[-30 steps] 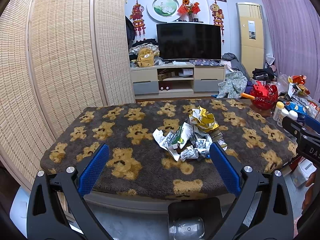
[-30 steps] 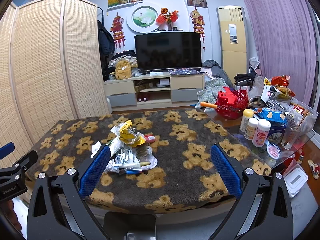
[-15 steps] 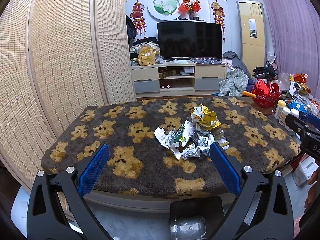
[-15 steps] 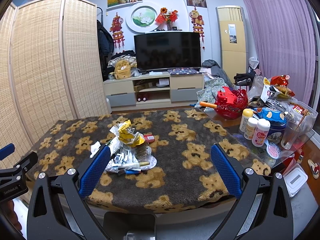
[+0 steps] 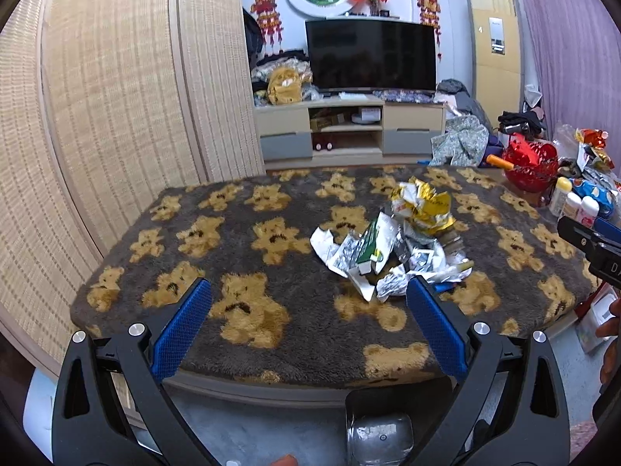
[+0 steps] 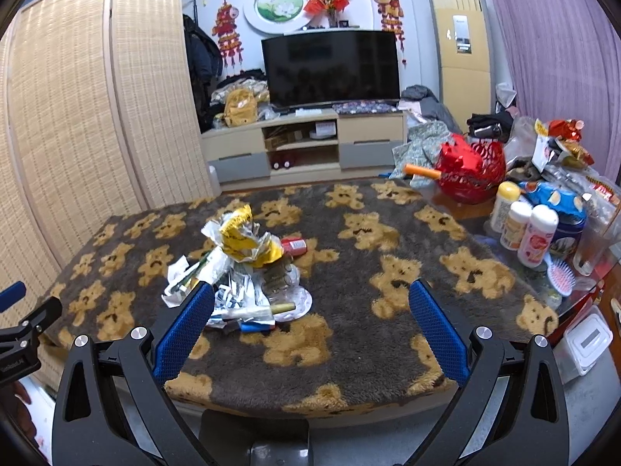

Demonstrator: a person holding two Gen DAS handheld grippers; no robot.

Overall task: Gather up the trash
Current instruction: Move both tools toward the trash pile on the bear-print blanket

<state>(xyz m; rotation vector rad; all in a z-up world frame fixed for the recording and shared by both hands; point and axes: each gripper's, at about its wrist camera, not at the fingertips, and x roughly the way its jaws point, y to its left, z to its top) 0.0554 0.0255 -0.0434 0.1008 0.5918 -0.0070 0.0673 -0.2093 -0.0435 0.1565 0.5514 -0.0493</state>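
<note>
A heap of crumpled trash (image 5: 399, 248) lies on the table covered by a grey bear-print cloth (image 5: 240, 240): silver foil wrappers, a yellow foil bag (image 5: 425, 206), a green-and-white packet and a pen. The right wrist view shows the same heap (image 6: 240, 272) with a small red can (image 6: 294, 246) beside it. My left gripper (image 5: 308, 291) is open and empty, at the table's near edge, short of the heap. My right gripper (image 6: 310, 291) is open and empty, at the near edge; its left finger overlaps the heap's near side.
A dark bin with a clear liner (image 5: 378, 427) stands on the floor under the near edge. Bottles (image 6: 520, 229), a blue tin, a hairbrush and a red basket (image 6: 471, 173) crowd the table's right end. A woven folding screen (image 5: 116, 97) stands left; a TV unit behind.
Both grippers have shifted slightly; the left view has tilted up and the heap sits a little higher in it. Both stay open and nothing on the table has moved.
</note>
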